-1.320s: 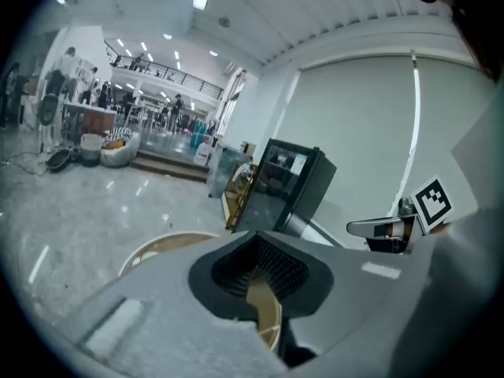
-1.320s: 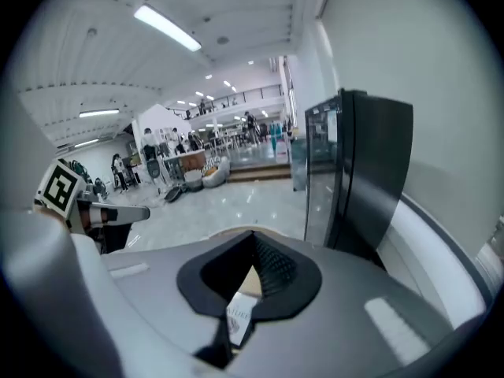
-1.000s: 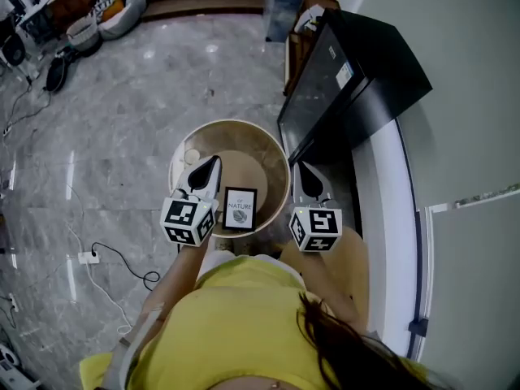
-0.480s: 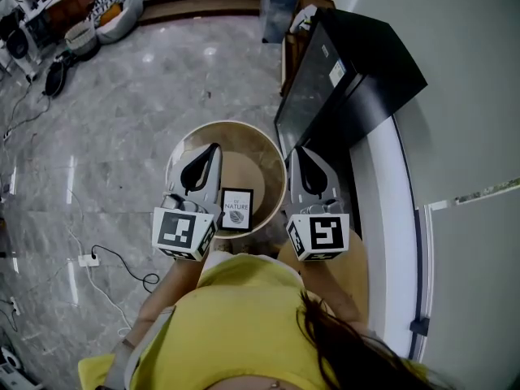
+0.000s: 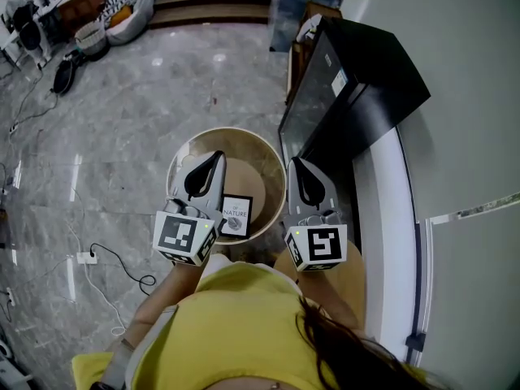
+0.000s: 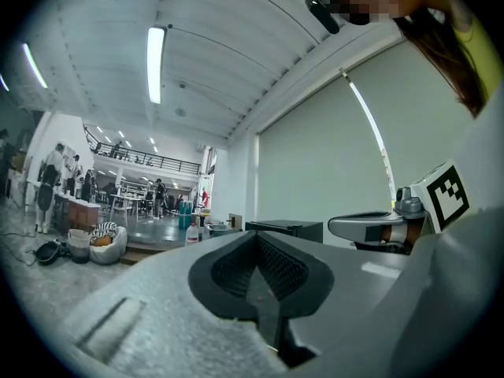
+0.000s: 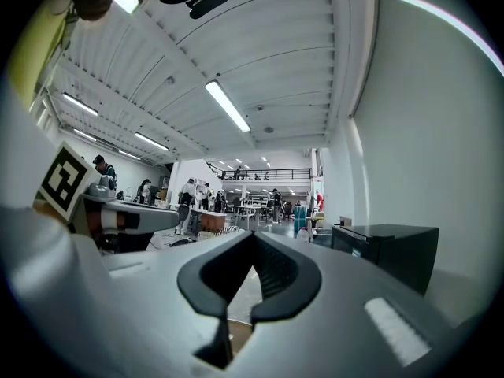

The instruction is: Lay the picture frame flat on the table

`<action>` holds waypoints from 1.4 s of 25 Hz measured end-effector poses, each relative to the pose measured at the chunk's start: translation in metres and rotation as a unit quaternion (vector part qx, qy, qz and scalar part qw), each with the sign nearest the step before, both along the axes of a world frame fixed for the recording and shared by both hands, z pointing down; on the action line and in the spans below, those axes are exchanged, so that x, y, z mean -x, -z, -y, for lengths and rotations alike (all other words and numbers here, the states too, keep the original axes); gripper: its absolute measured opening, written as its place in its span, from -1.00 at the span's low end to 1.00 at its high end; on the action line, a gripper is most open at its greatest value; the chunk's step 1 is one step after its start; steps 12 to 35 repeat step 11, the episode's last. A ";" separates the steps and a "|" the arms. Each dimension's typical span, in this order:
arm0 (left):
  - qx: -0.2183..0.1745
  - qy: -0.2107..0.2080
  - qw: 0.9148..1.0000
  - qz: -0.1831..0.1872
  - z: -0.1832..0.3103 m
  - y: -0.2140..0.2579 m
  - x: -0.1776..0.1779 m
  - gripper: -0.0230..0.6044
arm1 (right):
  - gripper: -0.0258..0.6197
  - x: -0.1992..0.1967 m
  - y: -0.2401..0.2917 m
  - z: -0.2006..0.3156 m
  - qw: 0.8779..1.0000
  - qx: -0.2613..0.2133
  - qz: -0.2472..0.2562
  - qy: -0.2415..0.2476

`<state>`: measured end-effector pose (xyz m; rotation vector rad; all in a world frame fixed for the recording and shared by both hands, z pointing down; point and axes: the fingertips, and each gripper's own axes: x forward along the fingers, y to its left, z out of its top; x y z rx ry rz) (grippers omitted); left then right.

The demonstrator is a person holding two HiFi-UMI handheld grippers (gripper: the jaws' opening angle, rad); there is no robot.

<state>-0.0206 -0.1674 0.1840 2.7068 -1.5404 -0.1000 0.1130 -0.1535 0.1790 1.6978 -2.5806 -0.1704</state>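
The picture frame (image 5: 236, 215) is small and black with a white print. It stands near the near edge of a round wooden table (image 5: 244, 149), its face showing from above. My left gripper (image 5: 214, 159) hovers over the table just left of the frame and hides the frame's left edge. My right gripper (image 5: 296, 166) hangs beside the table's right rim. Both are shut with nothing between the jaws. The left gripper view shows shut jaws (image 6: 257, 239) aimed level into the hall, with the right gripper (image 6: 378, 227) alongside. The right gripper view shows shut jaws (image 7: 252, 239) and the left gripper (image 7: 130, 217).
A black cabinet (image 5: 349, 80) stands right of the table along a white counter (image 5: 390, 218). A power strip and cable (image 5: 89, 257) lie on the marble floor at the left. Cushions (image 5: 130, 6) and desks sit far back left, with people in the distance.
Both grippers have risen toward the head camera and look larger. The left one now covers the frame's left edge. The frame has stayed in place on the table.
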 end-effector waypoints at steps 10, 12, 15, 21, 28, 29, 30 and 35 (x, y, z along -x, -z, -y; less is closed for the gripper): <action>-0.006 0.001 1.000 0.010 -0.003 0.000 -0.012 -0.92 | -0.92 0.004 -0.001 0.003 1.000 -0.004 0.002 0.027; -0.008 0.002 1.000 0.012 -0.003 0.000 -0.013 -0.92 | -0.92 0.005 -0.002 0.003 1.000 -0.004 0.001 0.029; -0.008 0.002 1.000 0.012 -0.003 0.000 -0.013 -0.92 | -0.92 0.005 -0.002 0.003 1.000 -0.004 0.001 0.029; -0.008 0.002 1.000 0.012 -0.003 0.000 -0.013 -0.92 | -0.92 0.005 -0.002 0.003 1.000 -0.004 0.001 0.029; -0.008 0.002 1.000 0.012 -0.003 0.000 -0.013 -0.92 | -0.92 0.005 -0.002 0.003 1.000 -0.004 0.001 0.029; -0.008 0.002 1.000 0.012 -0.003 0.000 -0.013 -0.92 | -0.92 0.005 -0.002 0.003 1.000 -0.004 0.001 0.029; -0.008 0.002 1.000 0.012 -0.003 0.000 -0.013 -0.92 | -0.92 0.005 -0.002 0.003 1.000 -0.004 0.001 0.029; -0.008 0.002 1.000 0.012 -0.003 0.000 -0.013 -0.92 | -0.92 0.005 -0.002 0.003 1.000 -0.004 0.001 0.029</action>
